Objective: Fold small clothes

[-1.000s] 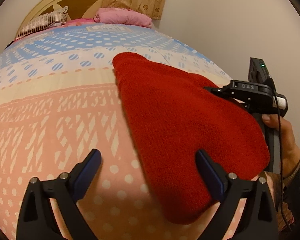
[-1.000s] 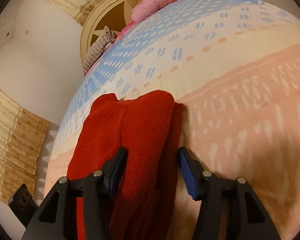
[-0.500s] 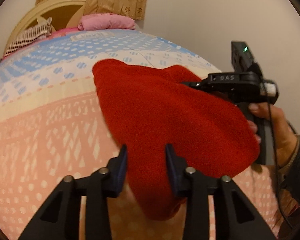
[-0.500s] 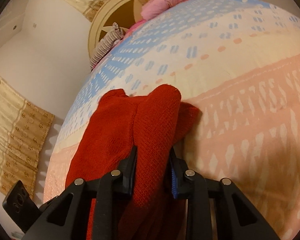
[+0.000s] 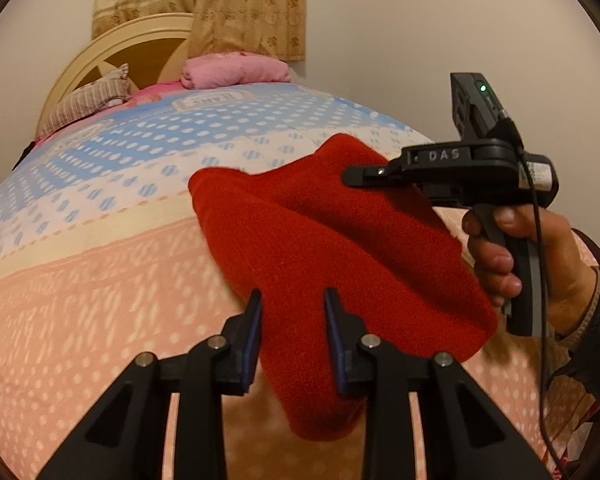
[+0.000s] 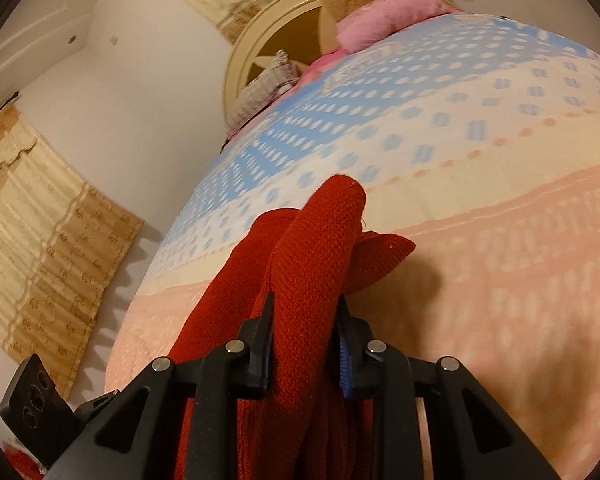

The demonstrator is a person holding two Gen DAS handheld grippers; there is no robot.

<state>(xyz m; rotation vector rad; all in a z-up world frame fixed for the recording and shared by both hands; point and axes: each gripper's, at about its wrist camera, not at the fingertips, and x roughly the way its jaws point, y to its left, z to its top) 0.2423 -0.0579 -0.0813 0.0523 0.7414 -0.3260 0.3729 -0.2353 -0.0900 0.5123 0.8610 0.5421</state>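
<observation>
Now raised off the bed (image 5: 100,300): red knit garment (image 5: 320,240), pinched at one edge by left tongs (image 5: 292,312), jaws closing further; opposite edge pinched by right tongs (image 6: 306,312). Keep both grips level, carry the lifted edge evenly across, lower without bunching.

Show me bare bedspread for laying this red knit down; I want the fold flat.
The peach band left of the red knit is bare up to the blue dotted band. In the right wrist view the peach stretch right of the knit is bare too. It is crowded at the headboard, with a striped pillow and pink bundle.
</observation>
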